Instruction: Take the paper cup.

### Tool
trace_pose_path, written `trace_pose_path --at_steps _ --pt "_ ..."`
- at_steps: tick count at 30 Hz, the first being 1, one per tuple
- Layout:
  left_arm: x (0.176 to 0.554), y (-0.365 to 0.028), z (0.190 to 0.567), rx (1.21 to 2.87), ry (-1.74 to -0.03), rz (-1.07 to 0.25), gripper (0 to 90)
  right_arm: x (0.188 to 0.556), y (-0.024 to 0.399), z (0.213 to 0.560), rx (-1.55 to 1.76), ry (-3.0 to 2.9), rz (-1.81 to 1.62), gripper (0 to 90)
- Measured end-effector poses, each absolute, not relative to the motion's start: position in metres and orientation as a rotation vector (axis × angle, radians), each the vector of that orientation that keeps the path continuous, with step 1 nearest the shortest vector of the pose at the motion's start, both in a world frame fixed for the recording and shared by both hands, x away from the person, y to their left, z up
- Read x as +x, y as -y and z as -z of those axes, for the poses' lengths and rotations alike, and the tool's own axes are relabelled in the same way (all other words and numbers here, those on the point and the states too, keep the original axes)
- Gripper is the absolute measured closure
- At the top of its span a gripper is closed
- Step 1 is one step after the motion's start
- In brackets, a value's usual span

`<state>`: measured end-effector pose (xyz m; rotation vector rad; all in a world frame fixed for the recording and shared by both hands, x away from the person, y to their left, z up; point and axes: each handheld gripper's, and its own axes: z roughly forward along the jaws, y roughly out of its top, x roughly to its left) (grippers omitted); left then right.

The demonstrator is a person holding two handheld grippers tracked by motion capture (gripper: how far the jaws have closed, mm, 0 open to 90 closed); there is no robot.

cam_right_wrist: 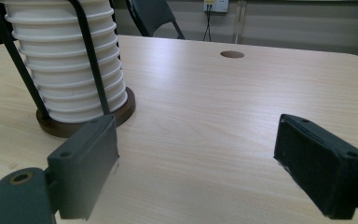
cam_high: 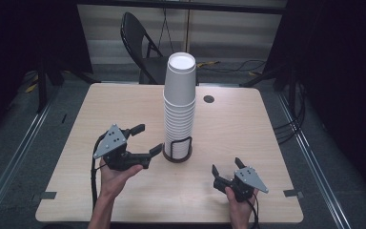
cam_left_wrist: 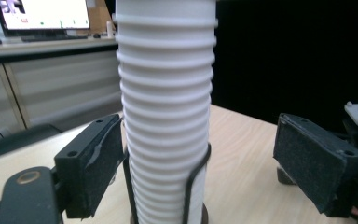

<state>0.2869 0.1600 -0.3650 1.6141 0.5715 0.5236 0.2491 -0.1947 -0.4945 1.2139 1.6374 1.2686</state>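
Observation:
A tall stack of white paper cups (cam_high: 179, 102) stands in a black wire holder on a round dark base (cam_high: 177, 155) at the table's middle. My left gripper (cam_high: 147, 139) is open just left of the stack's lower part, jaws facing it. In the left gripper view the cup stack (cam_left_wrist: 166, 107) rises between the open jaws, nearer the left one. My right gripper (cam_high: 227, 167) is open near the front right of the table, apart from the stack. In the right gripper view the cups (cam_right_wrist: 65, 60) and the base (cam_right_wrist: 121, 112) lie at upper left beyond the jaws.
The wooden table (cam_high: 124, 105) has a round cable hole (cam_high: 208, 99) behind and right of the stack. A black folding chair (cam_high: 140, 47) stands beyond the far edge. Cables run along the floor at right (cam_high: 290, 124).

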Motion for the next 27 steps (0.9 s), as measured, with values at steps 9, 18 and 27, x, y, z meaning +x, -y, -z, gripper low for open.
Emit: trace_pose_path --at_steps 9,18,27 --pt "0.298 -0.155 0.338 1.600 -0.525 -0.510 15.8 0.248 0.196 0.495 1.215 -1.630 -1.278 13.1" --pt "0.306 -0.145 0.311 1.620 -0.467 -0.522 15.6 0.249 0.195 0.495 1.213 -1.635 -1.277 13.3" --pt "0.319 -0.138 0.290 1.608 -0.451 -0.522 15.5 0.249 0.196 0.495 1.218 -1.633 -1.276 13.3"
